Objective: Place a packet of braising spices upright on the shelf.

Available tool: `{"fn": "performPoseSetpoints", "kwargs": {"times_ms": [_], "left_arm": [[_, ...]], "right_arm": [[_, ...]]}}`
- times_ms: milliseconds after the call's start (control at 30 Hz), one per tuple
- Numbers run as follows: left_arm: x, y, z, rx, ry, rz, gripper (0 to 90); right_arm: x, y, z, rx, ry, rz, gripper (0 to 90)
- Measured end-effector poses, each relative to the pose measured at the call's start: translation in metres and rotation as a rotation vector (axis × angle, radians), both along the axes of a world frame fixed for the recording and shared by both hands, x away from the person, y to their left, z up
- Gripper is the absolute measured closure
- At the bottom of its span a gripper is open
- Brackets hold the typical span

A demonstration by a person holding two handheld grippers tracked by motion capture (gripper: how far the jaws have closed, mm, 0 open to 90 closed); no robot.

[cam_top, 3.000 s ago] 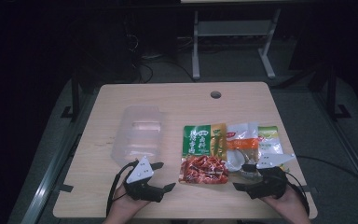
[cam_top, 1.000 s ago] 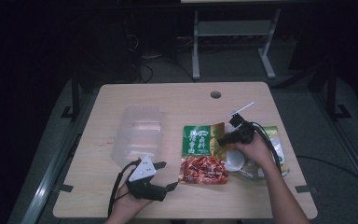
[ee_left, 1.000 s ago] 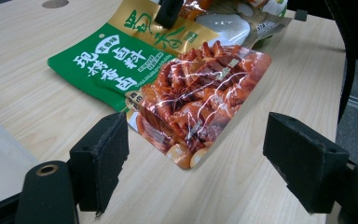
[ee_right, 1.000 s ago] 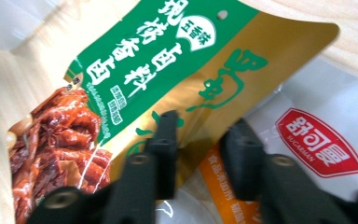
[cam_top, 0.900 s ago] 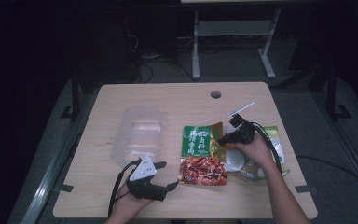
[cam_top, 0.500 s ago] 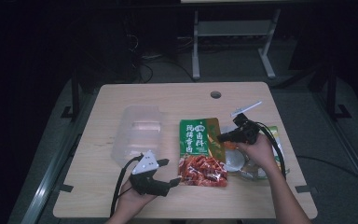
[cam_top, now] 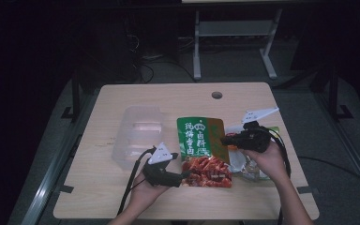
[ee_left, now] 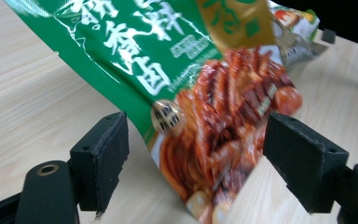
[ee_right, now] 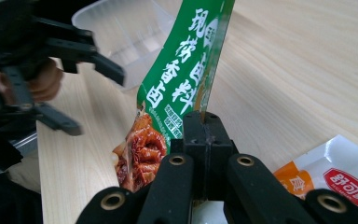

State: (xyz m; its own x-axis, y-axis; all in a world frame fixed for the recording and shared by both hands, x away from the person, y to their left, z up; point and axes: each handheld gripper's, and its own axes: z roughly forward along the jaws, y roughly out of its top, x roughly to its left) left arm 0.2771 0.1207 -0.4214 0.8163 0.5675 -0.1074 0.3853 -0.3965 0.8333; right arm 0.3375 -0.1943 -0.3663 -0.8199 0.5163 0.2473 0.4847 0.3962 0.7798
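Observation:
A green and red sauce packet [cam_top: 200, 149] hangs tilted above the table, its red lower end near the wood. My right gripper [cam_top: 224, 139] is shut on the packet's right edge; the right gripper view has the packet [ee_right: 177, 79] pinched at my right gripper [ee_right: 204, 125]. My left gripper [cam_top: 183, 175] is open at the packet's lower left. From the left gripper view the packet [ee_left: 200, 93] hangs between the open fingers [ee_left: 101, 156] of my left gripper [ee_left: 196, 158], and I cannot tell if it touches them.
A clear plastic container [cam_top: 138, 133] stands left of the packet, also in the right gripper view as the container [ee_right: 121, 32]. More snack packets [cam_top: 252, 165] lie under my right hand, one white and orange [ee_right: 340, 182]. A cable hole [cam_top: 216, 95] sits near the far edge.
My right gripper came forward from the front edge, shut on the green packet and lifted it leftward. My left gripper shifted right, bringing its open jaws around the packet's lower end.

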Motion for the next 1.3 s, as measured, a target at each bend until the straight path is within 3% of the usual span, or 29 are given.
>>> {"fn": "performPoseSetpoints", "kwargs": {"times_ms": [100,200,267,400,600,800,1100,1133,1300], "left_arm": [[0.008,-0.005,-0.003,-0.019,0.029,0.04,22.1],[0.014,-0.008,-0.006,-0.013,0.061,0.047,22.1],[0.021,-0.013,-0.008,-0.009,0.092,0.025,25.3],[0.029,-0.015,-0.011,-0.037,0.14,-0.002,37.8],[0.036,-0.013,-0.011,-0.08,0.173,-0.011,68.6],[0.037,-0.014,-0.009,-0.07,0.174,-0.035,82.4],[0.031,-0.015,-0.007,-0.042,0.124,-0.023,85.9],[0.031,-0.015,-0.008,-0.043,0.115,-0.02,86.1],[0.029,-0.014,-0.01,-0.03,0.109,-0.015,86.4]], "right_arm": [[-0.007,-0.005,0.0,0.022,-0.021,0.005,90.0],[-0.012,-0.009,0.001,0.043,-0.045,0.011,90.0],[-0.015,-0.011,0.0,0.055,-0.056,0.014,90.0],[-0.019,-0.013,-0.001,0.072,-0.079,0.02,90.0],[-0.021,-0.014,-0.004,0.072,-0.08,0.017,90.0],[-0.021,-0.014,-0.007,0.071,-0.075,0.011,90.0],[-0.021,-0.016,-0.01,0.066,-0.071,-0.011,89.4],[-0.02,-0.017,-0.012,0.059,-0.058,-0.017,83.8],[-0.015,-0.013,-0.022,0.056,0.008,-0.012,72.6]]}}
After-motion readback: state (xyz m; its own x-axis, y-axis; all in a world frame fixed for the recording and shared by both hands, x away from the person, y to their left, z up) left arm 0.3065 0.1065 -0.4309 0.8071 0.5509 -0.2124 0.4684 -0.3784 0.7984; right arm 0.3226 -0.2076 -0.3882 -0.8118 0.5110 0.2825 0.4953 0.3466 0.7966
